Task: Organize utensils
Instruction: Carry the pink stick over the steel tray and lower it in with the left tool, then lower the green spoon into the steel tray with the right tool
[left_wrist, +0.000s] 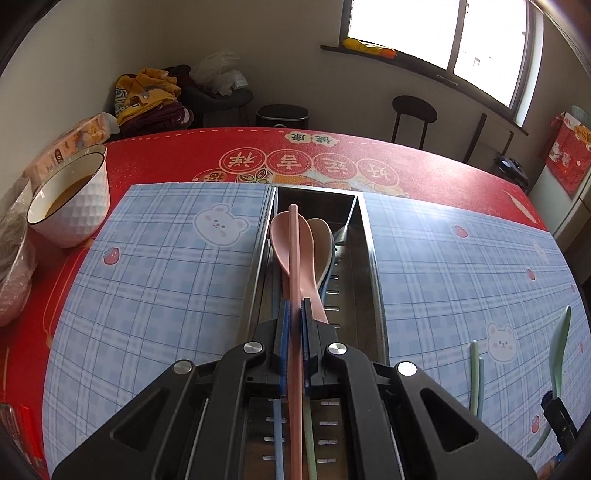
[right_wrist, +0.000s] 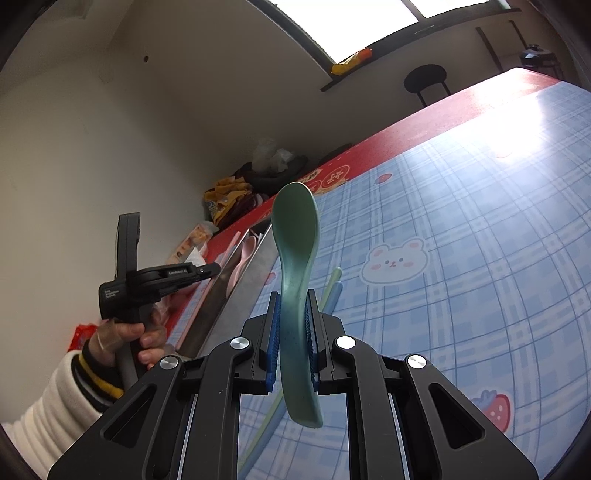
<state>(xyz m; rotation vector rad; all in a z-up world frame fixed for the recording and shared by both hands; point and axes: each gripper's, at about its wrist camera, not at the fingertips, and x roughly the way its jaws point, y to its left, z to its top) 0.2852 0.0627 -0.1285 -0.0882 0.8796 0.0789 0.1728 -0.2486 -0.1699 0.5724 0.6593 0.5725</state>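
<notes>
My left gripper (left_wrist: 294, 310) is shut on a pink chopstick (left_wrist: 294, 258) and holds it lengthwise over the steel utensil tray (left_wrist: 371, 258). In the tray lie a pink spoon (left_wrist: 282, 243), a beige spoon (left_wrist: 323, 230) and blue and green chopsticks under the gripper. My right gripper (right_wrist: 292, 314) is shut on a green spoon (right_wrist: 297, 236), held above the blue plaid mat (right_wrist: 461, 258), bowl end pointing away. The green spoon (left_wrist: 557, 343) also shows at the right edge of the left wrist view. Green chopsticks (left_wrist: 476, 376) lie on the mat.
A white bowl with brown liquid (left_wrist: 70, 199) stands at the table's left, beside snack packets (left_wrist: 70, 144). The red tablecloth (left_wrist: 184, 155) lies under the mats. The left gripper (right_wrist: 173, 275) and the hand holding it show in the right wrist view. A stool (left_wrist: 413, 110) stands beyond the table.
</notes>
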